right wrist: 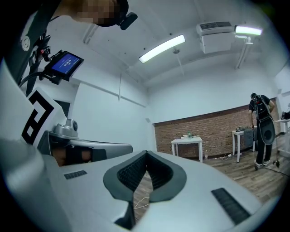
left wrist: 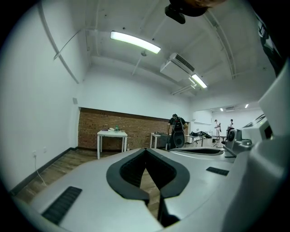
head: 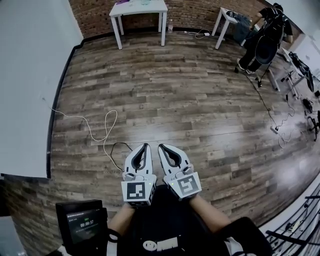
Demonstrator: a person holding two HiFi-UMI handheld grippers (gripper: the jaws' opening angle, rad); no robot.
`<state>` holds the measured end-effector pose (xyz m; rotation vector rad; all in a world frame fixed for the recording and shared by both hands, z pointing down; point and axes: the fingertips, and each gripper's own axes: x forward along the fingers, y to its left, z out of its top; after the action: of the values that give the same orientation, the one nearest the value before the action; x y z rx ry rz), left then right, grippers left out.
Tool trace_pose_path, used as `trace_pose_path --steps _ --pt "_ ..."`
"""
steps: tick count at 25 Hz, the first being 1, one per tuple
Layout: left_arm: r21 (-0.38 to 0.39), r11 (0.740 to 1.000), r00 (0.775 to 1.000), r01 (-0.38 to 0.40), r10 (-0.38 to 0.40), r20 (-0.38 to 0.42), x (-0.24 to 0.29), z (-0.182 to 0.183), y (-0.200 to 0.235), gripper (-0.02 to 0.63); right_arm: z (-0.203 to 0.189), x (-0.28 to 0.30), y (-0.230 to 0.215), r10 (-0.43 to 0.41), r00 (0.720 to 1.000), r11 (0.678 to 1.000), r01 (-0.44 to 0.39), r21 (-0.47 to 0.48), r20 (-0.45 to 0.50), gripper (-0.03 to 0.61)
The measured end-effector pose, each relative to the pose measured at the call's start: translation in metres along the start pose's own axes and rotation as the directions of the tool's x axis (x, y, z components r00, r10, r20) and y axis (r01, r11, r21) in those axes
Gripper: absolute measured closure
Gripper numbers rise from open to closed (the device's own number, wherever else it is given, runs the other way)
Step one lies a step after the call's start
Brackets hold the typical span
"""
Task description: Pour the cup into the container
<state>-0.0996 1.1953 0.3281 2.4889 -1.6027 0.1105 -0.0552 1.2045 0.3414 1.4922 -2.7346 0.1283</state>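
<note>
Over the wooden floor, close to the body: left gripper and right gripper side by side, just apart, pointing out about level into the room.
Left fingers: pressed together at the tips, nothing pinched; only floor visible through the loop behind the tips.
Right fingers: likewise pressed together, empty.
Cup and container: not to be made out in any view; a few small things on the white tabletop by the brick wall, too small to name, well apart from both grippers.
Elsewhere: a loose cable on the floor ahead; another person at a second table to the right.
Step in hand: judged as standing off from the work with nothing carried. Fits a stand ahead of fetching the cup as well as a stand after a pour, with the cup set down again.
Next move: not settled by this scene; any grasp would call for closing the distance to the tabletop and spreading the fingers ahead of the reach.
</note>
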Motion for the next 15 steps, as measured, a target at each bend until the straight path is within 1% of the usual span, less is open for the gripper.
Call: trace_pose_path --steps 6,10,15 --pt "0.01 1.0 1.0 0.021 -0.021 0.019 0.004 0.011 -0.008 0.611 0.01 0.002 0.0 0.015 1.0 1.0 -0.015 -0.023 0.008 0.575" --pt "0.032 0.998 0.998 0.055 -0.055 0.01 0.007 0.005 -0.014 0.611 0.014 0.006 0.0 0.025 0.999 0.999 -0.025 -0.025 0.021 0.575" --pt "0.033 0.998 0.998 0.054 -0.055 0.022 0.016 0.01 -0.014 0.611 0.014 0.013 -0.003 0.032 0.999 0.999 -0.031 -0.017 0.035 0.575"
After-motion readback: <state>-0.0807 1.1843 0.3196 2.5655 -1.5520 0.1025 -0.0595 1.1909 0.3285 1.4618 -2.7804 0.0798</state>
